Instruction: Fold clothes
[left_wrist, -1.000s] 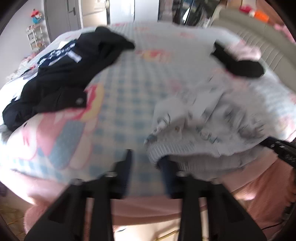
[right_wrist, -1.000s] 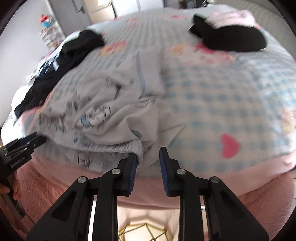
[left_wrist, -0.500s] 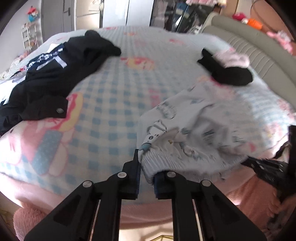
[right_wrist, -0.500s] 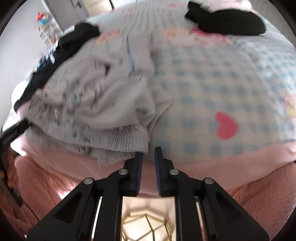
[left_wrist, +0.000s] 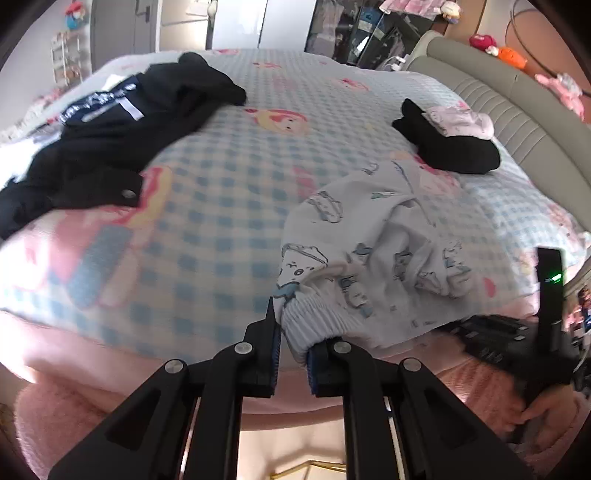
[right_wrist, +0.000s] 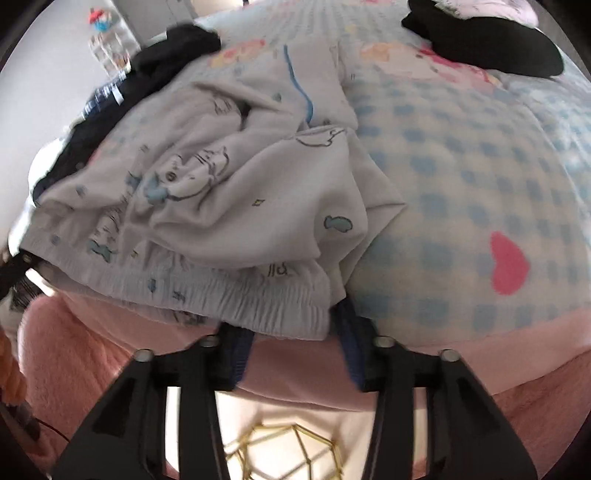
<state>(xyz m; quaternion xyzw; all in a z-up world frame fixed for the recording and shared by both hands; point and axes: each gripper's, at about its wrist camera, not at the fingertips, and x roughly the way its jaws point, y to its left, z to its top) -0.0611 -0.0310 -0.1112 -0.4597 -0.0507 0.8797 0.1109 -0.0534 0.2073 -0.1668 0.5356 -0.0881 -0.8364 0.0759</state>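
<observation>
While level, left gripper (left_wrist: 293, 347) on waistband (left_wrist: 306, 325)

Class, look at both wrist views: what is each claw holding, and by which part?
Left claw pinches the printed white garment at its ribbed hem corner. Right claw stands open around the hem's other end.

Pale cartoon-printed garment (left_wrist: 373, 254) on blue-checked blanket (left_wrist: 207, 206); black jacket (left_wrist: 92, 144).

Bright daylight washes the bed (left_wrist: 229, 206), seemingly from the far windows. Fisheye curvature bends both views' edges into dark corners; the blanket's checks blur softly, especially near the rims.
</observation>
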